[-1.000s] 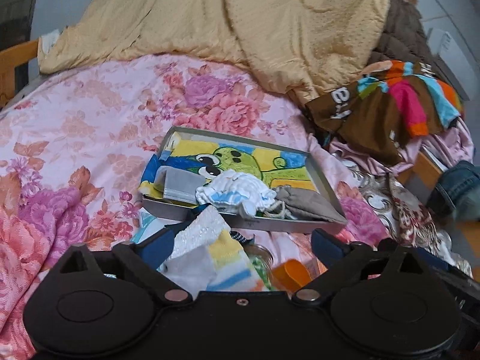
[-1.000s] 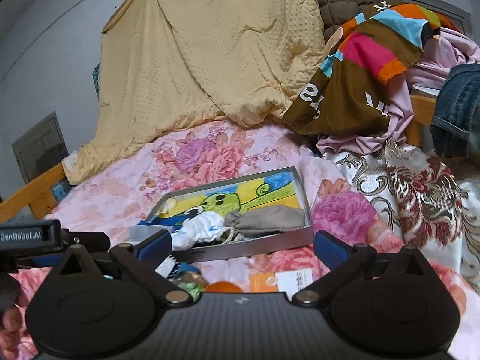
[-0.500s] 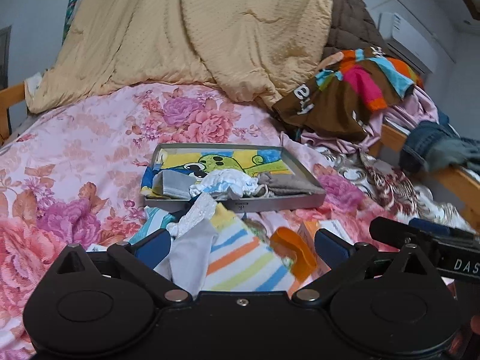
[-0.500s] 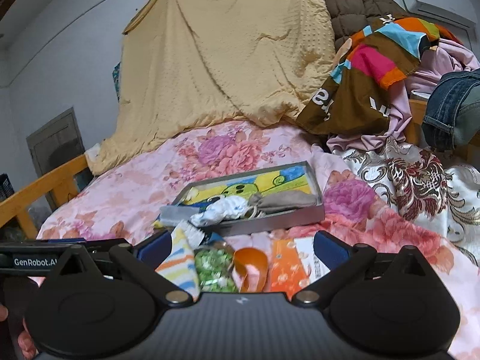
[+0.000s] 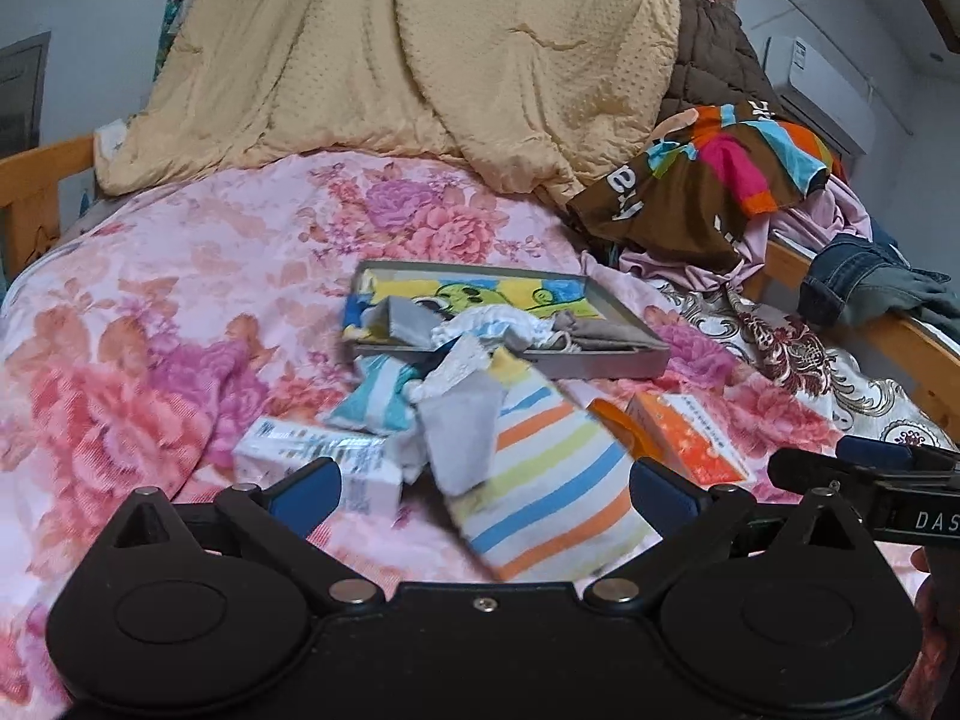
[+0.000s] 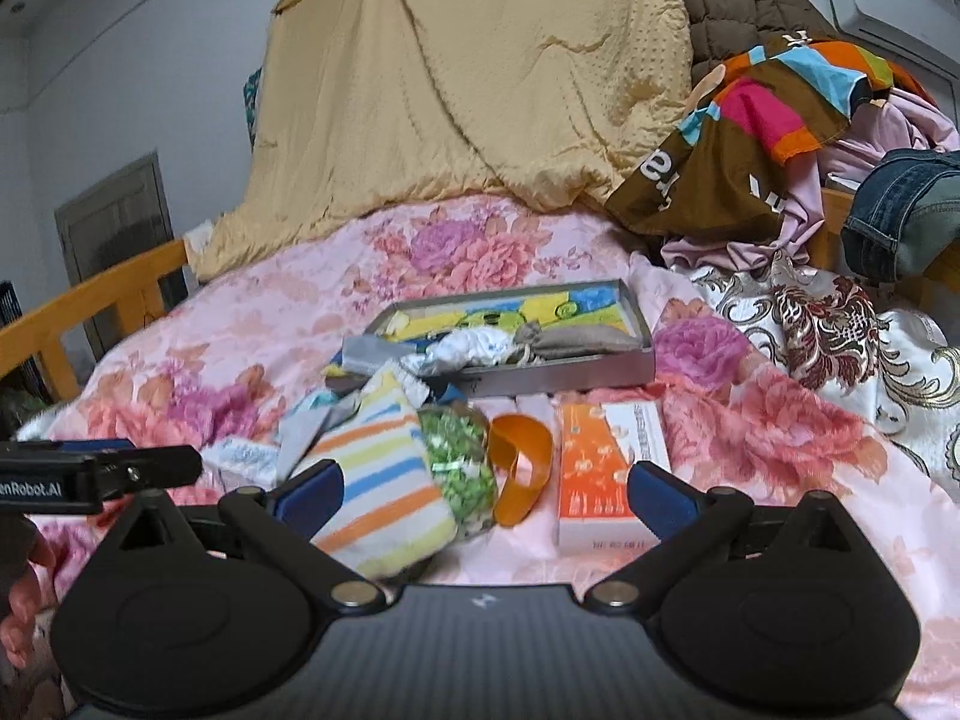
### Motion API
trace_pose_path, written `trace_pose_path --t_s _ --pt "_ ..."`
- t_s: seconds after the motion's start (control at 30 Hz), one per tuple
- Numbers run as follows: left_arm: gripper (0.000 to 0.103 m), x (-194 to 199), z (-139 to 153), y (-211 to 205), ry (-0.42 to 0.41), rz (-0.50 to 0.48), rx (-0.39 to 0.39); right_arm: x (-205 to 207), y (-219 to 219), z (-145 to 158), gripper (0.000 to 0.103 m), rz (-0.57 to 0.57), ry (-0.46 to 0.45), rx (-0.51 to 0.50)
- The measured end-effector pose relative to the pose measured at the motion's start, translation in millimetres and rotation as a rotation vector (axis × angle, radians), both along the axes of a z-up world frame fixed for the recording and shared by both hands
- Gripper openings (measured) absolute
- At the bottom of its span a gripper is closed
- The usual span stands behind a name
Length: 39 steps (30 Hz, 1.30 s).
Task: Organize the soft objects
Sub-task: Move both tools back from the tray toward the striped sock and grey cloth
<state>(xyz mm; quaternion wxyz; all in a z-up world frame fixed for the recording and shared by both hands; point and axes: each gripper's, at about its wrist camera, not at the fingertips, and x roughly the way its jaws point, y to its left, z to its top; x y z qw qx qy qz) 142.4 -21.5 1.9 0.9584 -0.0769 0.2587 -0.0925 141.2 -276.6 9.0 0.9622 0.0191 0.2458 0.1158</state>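
A grey tray (image 5: 606, 361) (image 6: 558, 377) with a cartoon lining lies on the floral bed and holds a grey cloth (image 5: 403, 320), a white-blue cloth (image 5: 487, 324) and a beige pouch (image 6: 570, 341). In front of it lies a striped sock (image 5: 543, 480) (image 6: 384, 480) on a heap of small cloths (image 5: 384, 399). My left gripper (image 5: 480, 489) is open just before the sock. My right gripper (image 6: 483, 489) is open over the sock and a green packet (image 6: 459, 462).
An orange box (image 5: 684, 438) (image 6: 600, 468), an orange band (image 6: 522, 468) and a white box (image 5: 318, 459) lie near the heap. A yellow blanket (image 5: 420, 60), a pile of clothes (image 5: 720, 180) and wooden bed rails (image 6: 78, 312) surround the bed.
Both grippers have pulled back from the tray and risen. More of the sock, the boxes and the bed now show. Both stay open and empty.
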Motion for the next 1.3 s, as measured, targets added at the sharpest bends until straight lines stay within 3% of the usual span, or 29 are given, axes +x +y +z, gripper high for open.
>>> trace_pose_path --t_s 0.27,0.67,1.3 --pt "0.102 -24 -15 21 0.011 0.038 0.014 -8 25 -5 0.103 0.042 0.017 -0.114" --pt "0.102 -35 -28 37 0.041 0.103 0.009 -13 66 -18 0.103 0.245 0.029 -0.222" --pt "0.102 -21 -43 53 0.057 0.144 0.016 4 69 -30 0.103 0.222 0.089 -0.224"
